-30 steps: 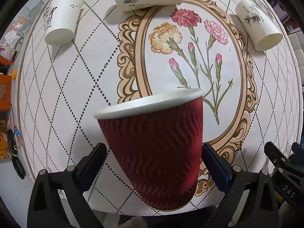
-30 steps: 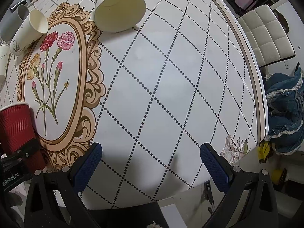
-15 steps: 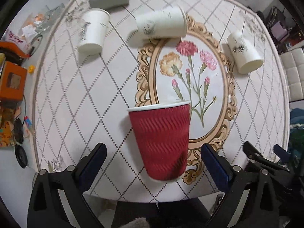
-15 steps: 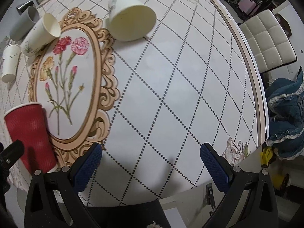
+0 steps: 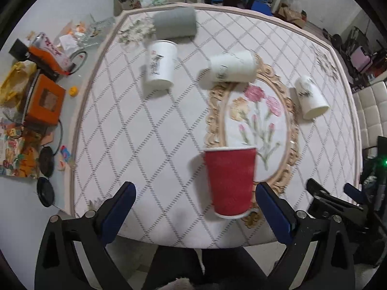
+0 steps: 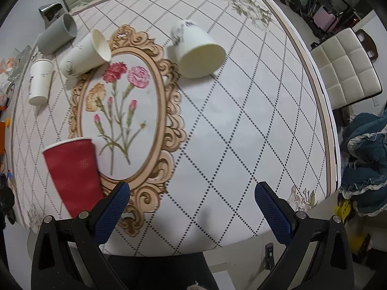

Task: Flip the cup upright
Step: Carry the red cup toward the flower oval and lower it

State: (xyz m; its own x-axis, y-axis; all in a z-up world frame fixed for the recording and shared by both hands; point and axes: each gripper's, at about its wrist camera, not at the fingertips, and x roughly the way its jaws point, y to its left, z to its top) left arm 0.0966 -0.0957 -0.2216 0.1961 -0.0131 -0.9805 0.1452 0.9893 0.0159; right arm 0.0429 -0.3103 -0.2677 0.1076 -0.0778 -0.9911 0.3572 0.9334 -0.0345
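A red ribbed paper cup (image 5: pixel 229 181) stands upright near the table's front edge, at the foot of the flower oval; it also shows in the right wrist view (image 6: pixel 73 175). My left gripper (image 5: pixel 193 203) is open, empty, pulled back above and in front of the cup, not touching it. My right gripper (image 6: pixel 191 205) is open and empty over the front right of the table. White cups lie on their sides: one (image 5: pixel 232 70) at the oval's top, one (image 5: pixel 309 97) at right, seen also in the right wrist view (image 6: pixel 198 52). A grey cup (image 5: pixel 175 23) lies at the back.
A white cup (image 5: pixel 160 65) stands on the table (image 5: pixel 135 130) at back left. Orange boxes and clutter (image 5: pixel 36 96) lie on the floor at left. A white chair (image 6: pixel 348 67) and blue cloth (image 6: pixel 365 169) are at right.
My left gripper has drawn back and up from the red cup, which stays standing on the table. My right gripper has also risen and pulled back.
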